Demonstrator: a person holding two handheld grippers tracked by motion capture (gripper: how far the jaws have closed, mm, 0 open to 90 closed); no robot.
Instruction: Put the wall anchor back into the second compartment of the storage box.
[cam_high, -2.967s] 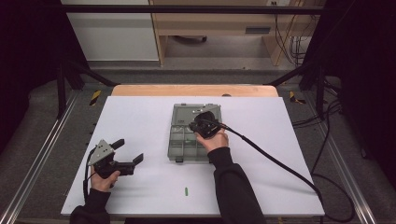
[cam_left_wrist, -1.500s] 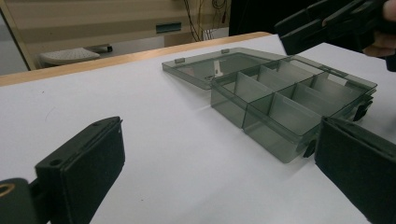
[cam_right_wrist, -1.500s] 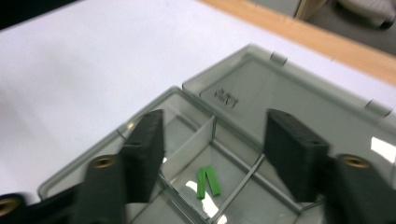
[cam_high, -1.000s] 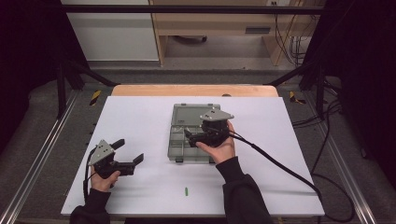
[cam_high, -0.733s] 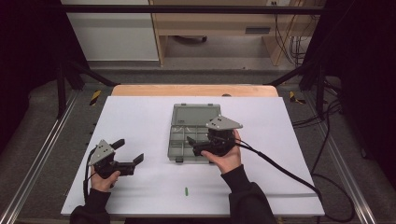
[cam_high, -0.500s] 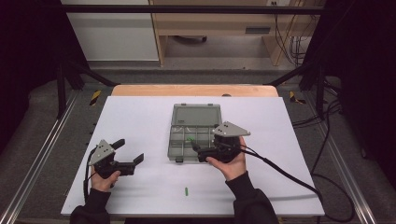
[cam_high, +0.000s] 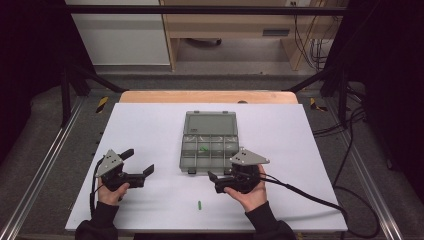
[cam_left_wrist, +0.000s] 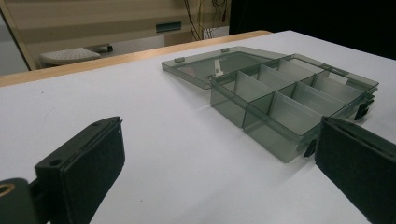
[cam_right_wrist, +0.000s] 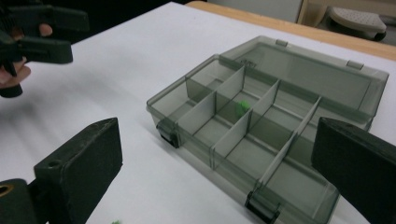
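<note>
A smoky clear compartment box (cam_high: 209, 142) lies open mid-table, its lid flat behind it. One small green piece (cam_high: 203, 148) sits in a middle compartment, also seen in the right gripper view (cam_right_wrist: 241, 107). Another green piece (cam_high: 199, 205) lies on the table near the front edge. My right gripper (cam_high: 216, 182) is just in front of the box, jaws open and empty, pointing left. In its own view the right gripper (cam_right_wrist: 215, 172) frames the box (cam_right_wrist: 261, 135). My left gripper (cam_high: 138, 162) rests open and empty at the front left; its view shows the box (cam_left_wrist: 289, 102) ahead.
The white table top (cam_high: 150, 125) has a wooden strip (cam_high: 207, 96) along its far edge. The right gripper's cable (cam_high: 310, 197) trails off to the right. Metal frame rails (cam_high: 45, 165) run along both sides of the table.
My right gripper has drawn back from above the box toward the front of the table and turned to point left. The left gripper has stayed put.
</note>
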